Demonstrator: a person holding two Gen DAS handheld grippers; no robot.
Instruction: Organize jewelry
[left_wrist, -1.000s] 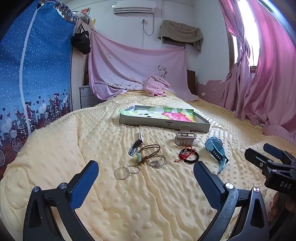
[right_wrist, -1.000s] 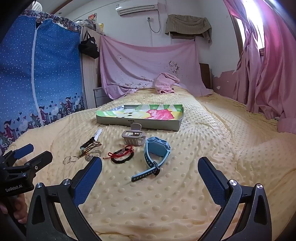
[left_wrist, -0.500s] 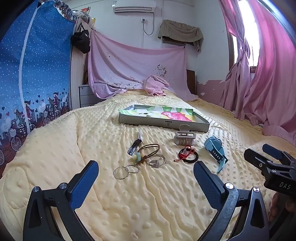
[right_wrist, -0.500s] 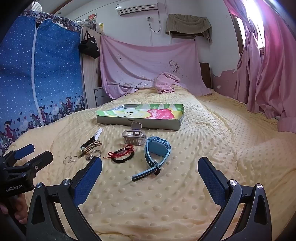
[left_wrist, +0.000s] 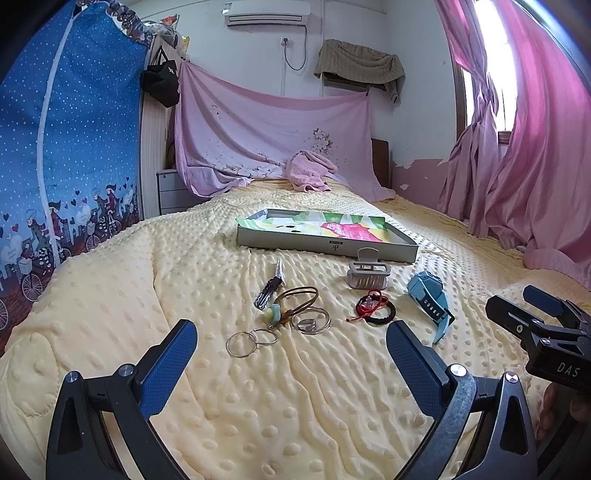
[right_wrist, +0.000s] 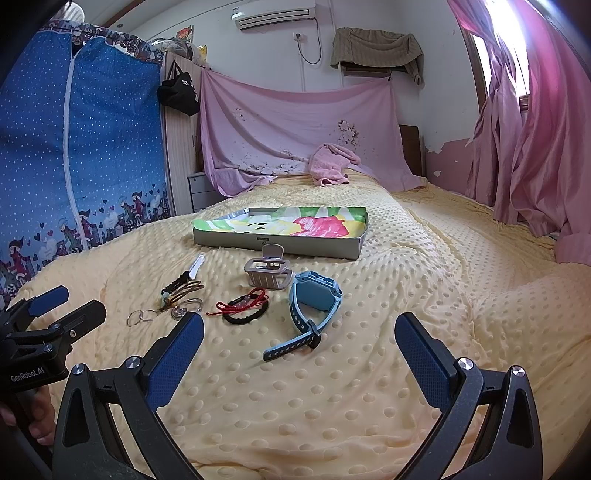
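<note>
Jewelry lies on a yellow dotted bedspread (left_wrist: 295, 406): two silver hoops (left_wrist: 251, 341), a brown cord with beads (left_wrist: 295, 301), silver rings (left_wrist: 312, 322), a black hair clip (left_wrist: 271, 286), a red and black bracelet (left_wrist: 373, 310), a grey claw clip (left_wrist: 367, 275) and a blue watch (right_wrist: 314, 306). A shallow grey tray (left_wrist: 327, 245) with a colourful lining sits behind them. My left gripper (left_wrist: 291, 345) is open and empty, just short of the hoops. My right gripper (right_wrist: 299, 341) is open and empty, near the watch strap.
A pink towel (left_wrist: 308, 173) lies at the bed's head under a hung pink sheet. A blue fabric wardrobe (left_wrist: 66, 147) stands at the left, pink curtains (left_wrist: 535, 147) at the right. The bedspread (right_wrist: 480, 295) extends to the right of the watch.
Both grippers have edged slightly toward the items. Nothing on the bed has moved.
</note>
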